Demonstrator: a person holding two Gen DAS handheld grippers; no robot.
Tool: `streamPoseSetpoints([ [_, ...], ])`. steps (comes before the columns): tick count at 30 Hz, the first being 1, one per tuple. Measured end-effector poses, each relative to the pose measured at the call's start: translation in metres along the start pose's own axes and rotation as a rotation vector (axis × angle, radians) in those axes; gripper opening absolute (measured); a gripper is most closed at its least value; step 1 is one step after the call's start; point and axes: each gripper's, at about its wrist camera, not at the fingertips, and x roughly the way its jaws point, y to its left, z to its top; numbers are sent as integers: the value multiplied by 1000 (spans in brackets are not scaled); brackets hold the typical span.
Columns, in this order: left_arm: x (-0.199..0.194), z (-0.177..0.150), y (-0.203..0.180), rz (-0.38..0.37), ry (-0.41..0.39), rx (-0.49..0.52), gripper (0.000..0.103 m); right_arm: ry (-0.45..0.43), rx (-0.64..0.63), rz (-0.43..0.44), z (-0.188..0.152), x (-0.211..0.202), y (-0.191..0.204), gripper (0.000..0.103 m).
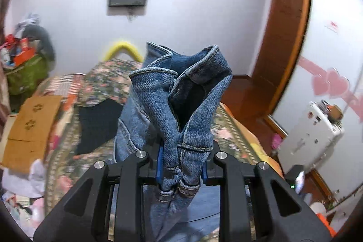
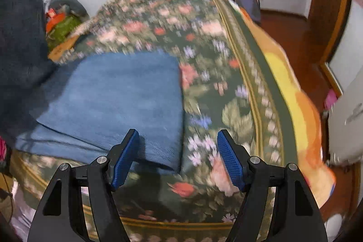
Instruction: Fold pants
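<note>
Pinching bunched denim, left gripper clamps the hems of the jeans, which rise through centre frame above the jaws; more denim hangs below. Floral bedspread sits behind at left, cardboard at far left, a dark cloth between. Right wrist view, blurred: folded part of the jeans lies flat at centre left on the bedspread, its near edge between the wide-spread fingers of right gripper, which holds nothing.

Rough denim pants, glossy wood wardrobe
</note>
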Motion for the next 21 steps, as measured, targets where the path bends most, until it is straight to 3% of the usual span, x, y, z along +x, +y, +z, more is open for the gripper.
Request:
streamPoseSetpoints([
  [8,97,-37,-72,-122,212,69,22,-3,40,70,-6,2,-10,68],
  [13,132,-80,-107,-129,323,144,22,0,43,90,-10,1,-14,68],
  [19,150,-125,-122,-126,447,179,23,1,52,89,-12,-5,-14,68],
  [21,151,-129,-123,-113,460,187,27,5,52,87,-14,-8,-15,68],
])
